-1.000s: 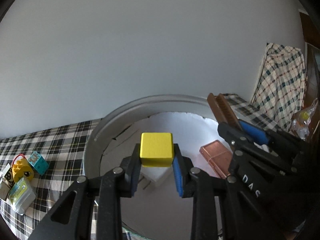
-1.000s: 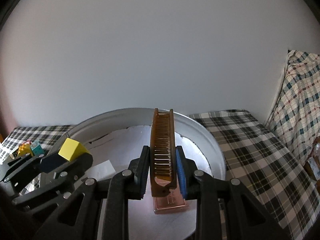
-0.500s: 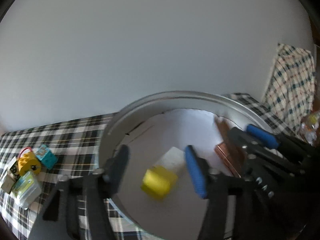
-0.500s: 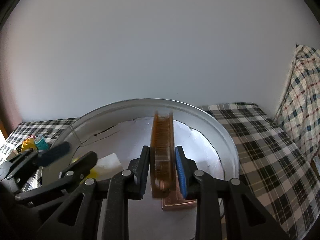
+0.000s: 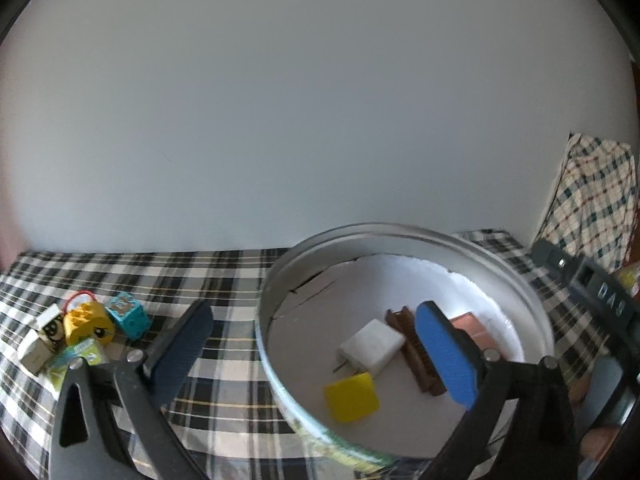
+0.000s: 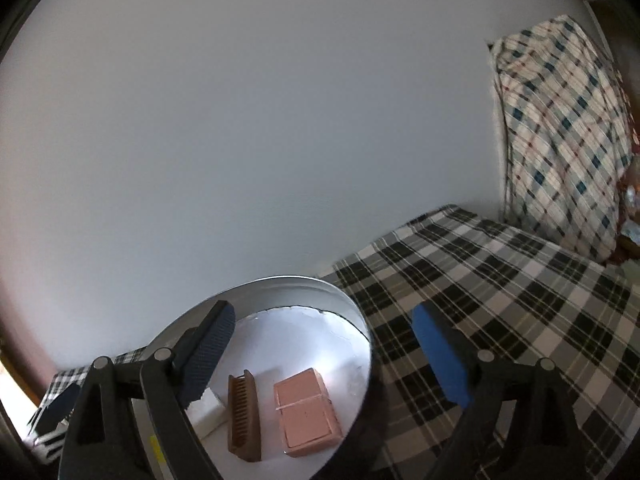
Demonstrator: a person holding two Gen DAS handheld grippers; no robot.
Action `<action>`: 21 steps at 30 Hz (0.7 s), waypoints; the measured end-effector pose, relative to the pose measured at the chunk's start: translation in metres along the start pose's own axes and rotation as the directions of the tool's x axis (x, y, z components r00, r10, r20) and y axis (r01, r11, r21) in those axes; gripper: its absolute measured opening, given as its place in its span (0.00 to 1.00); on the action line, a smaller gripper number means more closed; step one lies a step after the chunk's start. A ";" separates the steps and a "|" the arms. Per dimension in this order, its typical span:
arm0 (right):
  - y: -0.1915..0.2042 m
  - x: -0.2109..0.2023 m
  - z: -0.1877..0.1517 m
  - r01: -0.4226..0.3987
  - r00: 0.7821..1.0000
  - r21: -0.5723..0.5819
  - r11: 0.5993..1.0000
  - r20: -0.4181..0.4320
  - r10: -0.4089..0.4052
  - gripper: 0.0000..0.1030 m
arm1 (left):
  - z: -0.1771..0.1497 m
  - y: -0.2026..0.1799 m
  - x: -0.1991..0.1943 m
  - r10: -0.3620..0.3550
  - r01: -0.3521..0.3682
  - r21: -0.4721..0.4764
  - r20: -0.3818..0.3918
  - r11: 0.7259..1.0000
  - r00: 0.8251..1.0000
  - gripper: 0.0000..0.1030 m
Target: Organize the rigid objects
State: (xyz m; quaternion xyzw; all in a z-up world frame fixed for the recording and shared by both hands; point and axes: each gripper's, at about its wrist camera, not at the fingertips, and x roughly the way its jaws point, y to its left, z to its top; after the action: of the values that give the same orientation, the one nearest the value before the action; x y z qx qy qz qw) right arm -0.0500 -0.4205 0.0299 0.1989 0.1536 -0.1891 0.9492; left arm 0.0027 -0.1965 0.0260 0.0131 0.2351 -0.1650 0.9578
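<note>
Left wrist: yellow block (image 5: 351,397) under claw (image 5: 316,348)

In the tin (image 5: 276,280) lie a block (image 5: 351,397), charger (image 5: 372,346), comb (image 5: 416,354) and case (image 6: 307,417); toys (image 5: 86,322) sit left of it.

Left gripper (image 5: 316,344): black angular linkage arms with triangular cut-outs and round silver pivot screws; one finger pad bright blue with fine texture, the other pad (image 5: 180,356) dark navy, possibly only shaded. Right gripper (image 6: 324,350): same black frame, silver screws and blue textured pads; its body, seen from the left wrist camera, carries white lettering "DAS".
</note>
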 end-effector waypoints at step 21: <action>0.027 -0.064 -0.018 0.222 0.910 -0.113 0.968 0.380 -0.164 0.89 | -0.019 0.025 -0.023 0.175 -0.187 0.096 0.122 0.978 0.977 1.00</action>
State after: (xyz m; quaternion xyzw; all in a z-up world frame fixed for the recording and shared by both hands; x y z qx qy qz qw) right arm -0.0992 -0.3708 0.0463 0.0698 0.0062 -0.3037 0.9502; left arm -0.0167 -0.1638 0.0178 0.0762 0.1692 -0.0900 0.9785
